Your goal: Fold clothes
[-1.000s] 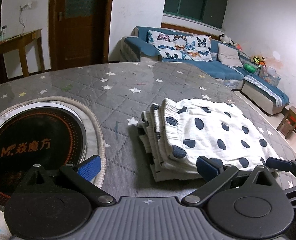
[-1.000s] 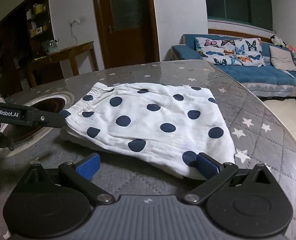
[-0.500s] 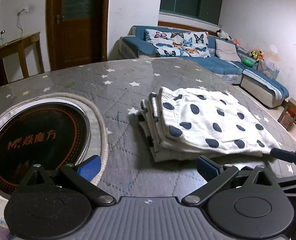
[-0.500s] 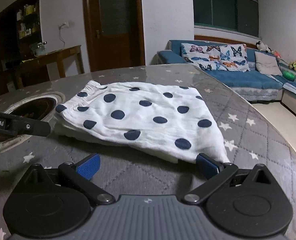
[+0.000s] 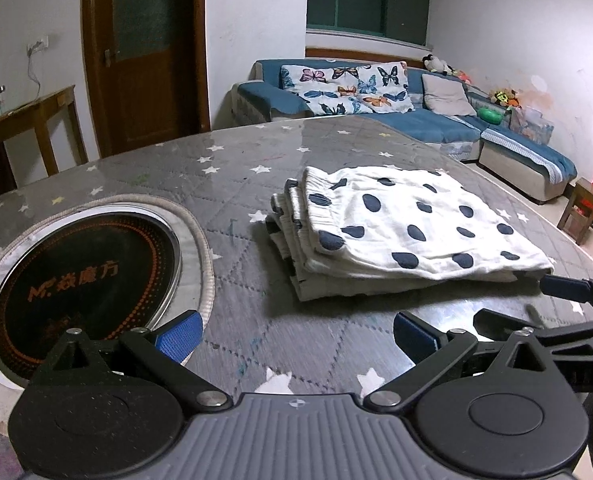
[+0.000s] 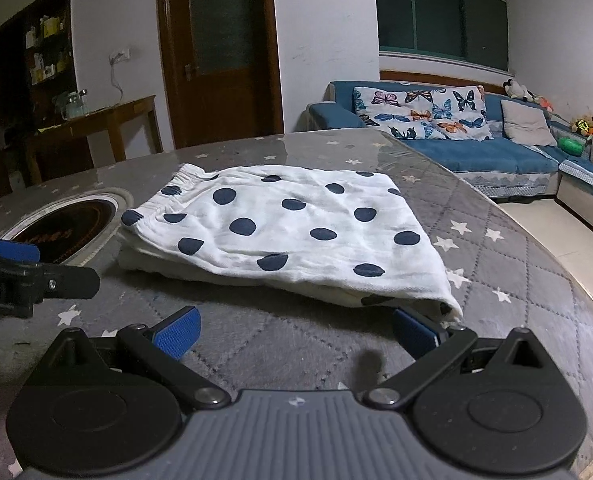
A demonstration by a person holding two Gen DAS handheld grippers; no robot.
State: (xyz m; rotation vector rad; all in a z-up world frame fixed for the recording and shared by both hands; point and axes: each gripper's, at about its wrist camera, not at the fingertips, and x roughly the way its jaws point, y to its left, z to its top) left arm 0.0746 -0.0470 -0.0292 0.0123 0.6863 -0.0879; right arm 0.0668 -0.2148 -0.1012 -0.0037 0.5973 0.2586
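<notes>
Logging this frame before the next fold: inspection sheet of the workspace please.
Surface: grey star-print table cover, round induction hob set in it.
Job's things: polka-dot garment folded, layered, flat on the table.
Clutter: nothing seen.
Grippers: left tongs open, empty; right tongs open, empty, one pad by the garment's near corner.
Cables: wall-socket cord.
Surroundings: blue sofa, door, side table.

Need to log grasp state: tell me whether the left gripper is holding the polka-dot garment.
No, the left gripper is open over bare table, short of the polka-dot garment.
</notes>
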